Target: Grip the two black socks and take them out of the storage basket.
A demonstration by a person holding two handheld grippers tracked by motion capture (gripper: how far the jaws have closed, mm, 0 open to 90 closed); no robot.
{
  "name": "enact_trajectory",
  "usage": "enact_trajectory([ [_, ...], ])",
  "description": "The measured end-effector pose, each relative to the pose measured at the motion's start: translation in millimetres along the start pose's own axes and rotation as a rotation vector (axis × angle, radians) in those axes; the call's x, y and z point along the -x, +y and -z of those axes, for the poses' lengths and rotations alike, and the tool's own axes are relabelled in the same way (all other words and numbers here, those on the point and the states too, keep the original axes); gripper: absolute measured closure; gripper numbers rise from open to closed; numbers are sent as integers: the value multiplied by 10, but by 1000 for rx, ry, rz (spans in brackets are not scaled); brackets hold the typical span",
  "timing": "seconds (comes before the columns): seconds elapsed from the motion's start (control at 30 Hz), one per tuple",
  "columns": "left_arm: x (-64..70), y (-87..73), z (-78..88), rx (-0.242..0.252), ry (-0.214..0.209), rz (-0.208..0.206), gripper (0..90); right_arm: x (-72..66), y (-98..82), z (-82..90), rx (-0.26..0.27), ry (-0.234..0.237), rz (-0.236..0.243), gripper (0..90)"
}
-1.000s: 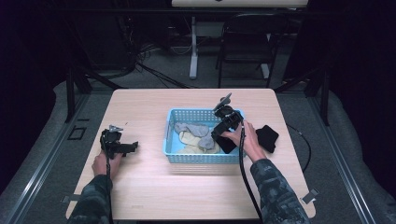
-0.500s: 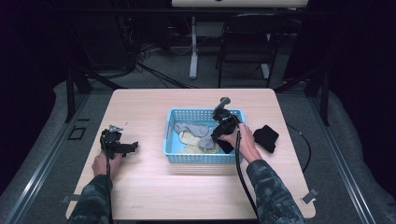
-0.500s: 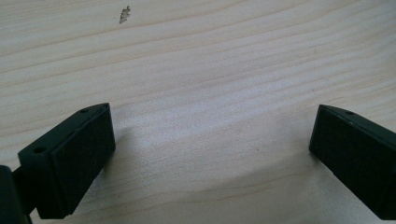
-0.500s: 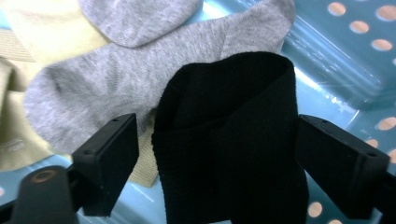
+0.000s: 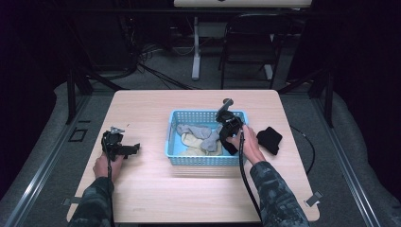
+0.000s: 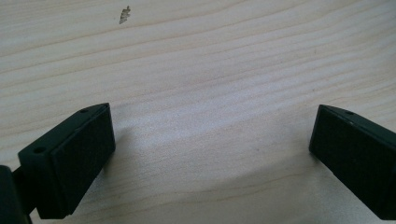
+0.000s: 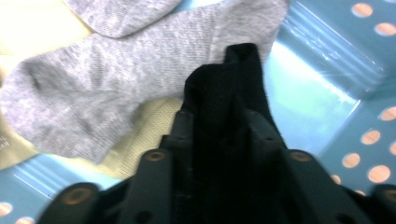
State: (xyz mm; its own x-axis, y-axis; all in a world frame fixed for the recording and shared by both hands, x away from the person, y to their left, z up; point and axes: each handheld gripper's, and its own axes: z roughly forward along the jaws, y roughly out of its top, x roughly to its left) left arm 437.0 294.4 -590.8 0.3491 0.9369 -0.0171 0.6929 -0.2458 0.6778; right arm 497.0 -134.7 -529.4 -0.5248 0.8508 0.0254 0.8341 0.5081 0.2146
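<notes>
Right gripper has just been closing, jaws now pinching a black sock inside the blue basket, grey socks crowding beside it. Left gripper rests spread on the tabletop.

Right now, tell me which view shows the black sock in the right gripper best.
The right gripper view: the black sock stands pinched between the jaws, which have just been closing, over the grey sock. In the high view it is a dark strip under the right gripper, hard to separate. The left gripper view faces bare table.
</notes>
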Motion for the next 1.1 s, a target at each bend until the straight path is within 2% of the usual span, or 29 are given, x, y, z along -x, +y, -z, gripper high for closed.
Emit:
enact_trajectory([
  [0.17, 0, 0, 0, 0, 0, -1, 2, 22, -17, 79, 15, 17, -5, 729],
  [0.2, 0, 0, 0, -1, 0, 1, 1, 31, -10, 139, 10, 26, 13, 730],
  [0.37, 0, 0, 0, 0, 0, -1, 2, 19, -3, 248, 33, 28, 20, 729],
  [0.47, 0, 0, 0, -1, 0, 1, 2, 24, 0, 360, 68, 31, 15, 729],
  [0.6, 0, 0, 0, -1, 0, 1, 2, 24, 1, 435, 73, 33, 14, 729],
  [0.67, 0, 0, 0, 0, 0, -1, 2, 26, 2, 508, 98, 32, 16, 728],
  [1.0, 0, 0, 0, 0, 0, 0, 2, 50, 2, 746, 145, 49, 14, 728],
  [1.1, 0, 0, 0, -1, 0, 0, 2, 62, 2, 800, 133, 49, 25, 728],
])
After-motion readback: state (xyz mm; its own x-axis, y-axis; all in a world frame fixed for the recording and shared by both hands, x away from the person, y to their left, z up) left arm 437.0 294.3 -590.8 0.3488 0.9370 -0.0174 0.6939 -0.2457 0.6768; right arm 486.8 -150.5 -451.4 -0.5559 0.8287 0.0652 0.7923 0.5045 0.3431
